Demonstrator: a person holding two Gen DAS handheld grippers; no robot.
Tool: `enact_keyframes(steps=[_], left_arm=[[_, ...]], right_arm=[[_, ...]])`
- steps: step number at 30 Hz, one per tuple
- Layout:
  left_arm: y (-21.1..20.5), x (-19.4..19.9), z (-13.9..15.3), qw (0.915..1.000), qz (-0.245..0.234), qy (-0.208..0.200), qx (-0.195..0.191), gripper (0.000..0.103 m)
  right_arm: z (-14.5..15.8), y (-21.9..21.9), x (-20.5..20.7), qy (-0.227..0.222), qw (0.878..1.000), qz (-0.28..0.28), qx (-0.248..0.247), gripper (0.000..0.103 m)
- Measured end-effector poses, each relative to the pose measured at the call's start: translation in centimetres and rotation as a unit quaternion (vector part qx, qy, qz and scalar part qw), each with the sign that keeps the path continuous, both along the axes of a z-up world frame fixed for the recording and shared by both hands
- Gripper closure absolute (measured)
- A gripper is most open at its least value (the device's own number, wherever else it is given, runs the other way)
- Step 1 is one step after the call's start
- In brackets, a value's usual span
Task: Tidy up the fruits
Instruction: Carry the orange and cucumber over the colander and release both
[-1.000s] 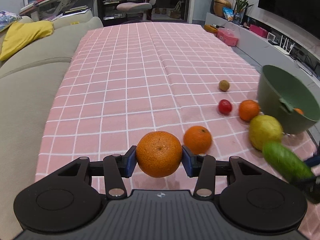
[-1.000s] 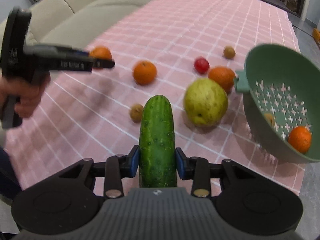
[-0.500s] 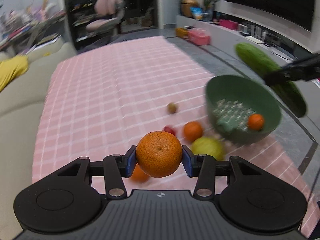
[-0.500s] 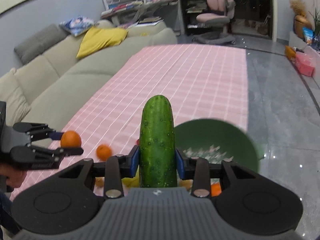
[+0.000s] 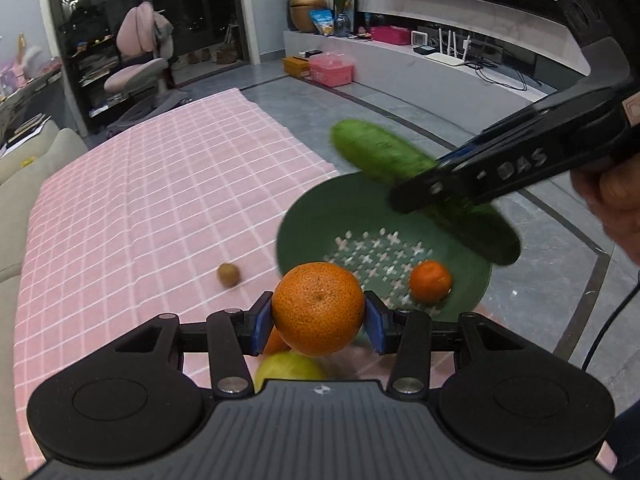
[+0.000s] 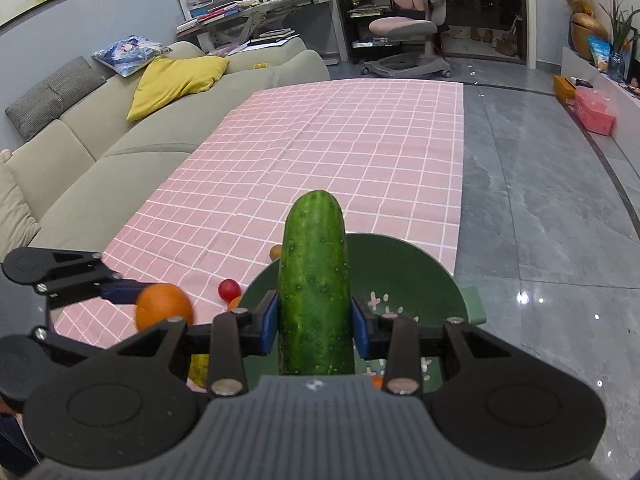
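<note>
In the left wrist view the cucumber [image 5: 420,188] is showing motion-blurred, and the right hand-held gripper [image 5: 436,194] is crossing in front of its middle. A yellow-green fruit [image 5: 290,366] at 6 o'clock is peeking out, mostly hidden behind the left hand-held gripper [image 5: 318,316]. The person's hand [image 5: 616,200] at 3 o'clock is being cut off by the edge. In the right wrist view the cucumber is covering much of the green colander [image 6: 404,276], and a small orange fruit [image 6: 378,382] inside is barely showing.
</note>
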State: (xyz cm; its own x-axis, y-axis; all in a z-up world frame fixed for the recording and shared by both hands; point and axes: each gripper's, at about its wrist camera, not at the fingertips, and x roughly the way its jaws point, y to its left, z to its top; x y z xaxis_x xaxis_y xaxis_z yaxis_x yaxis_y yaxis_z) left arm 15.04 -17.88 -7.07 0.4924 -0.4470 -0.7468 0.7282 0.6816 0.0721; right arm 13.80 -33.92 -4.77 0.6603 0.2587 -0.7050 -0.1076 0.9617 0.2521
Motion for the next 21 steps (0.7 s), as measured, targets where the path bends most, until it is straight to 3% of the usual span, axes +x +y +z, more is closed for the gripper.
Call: enact_keyframes(steps=[4, 11, 21], left_arm=[[-2.7, 0.3, -1.3, 0.9998, -0.010, -0.003, 0.018, 0.050], [-6.0, 0.3, -4.6, 0.9937, -0.055, -0.021, 0.096, 0.050], [-6.7, 2.6, -6.8, 0.9899, -0.058, 0.010, 0.129, 0.050]], right_arm=[[-1.2, -0.3, 0.9, 0.007, 1.000, 0.000, 0.005, 0.069], [-4.1, -0.7, 3.0, 0.060, 0.998, -0.019, 0.018, 0.069], [-7.2, -1.0, 5.1, 0.107, 0.990, -0.053, 0.069, 0.069]])
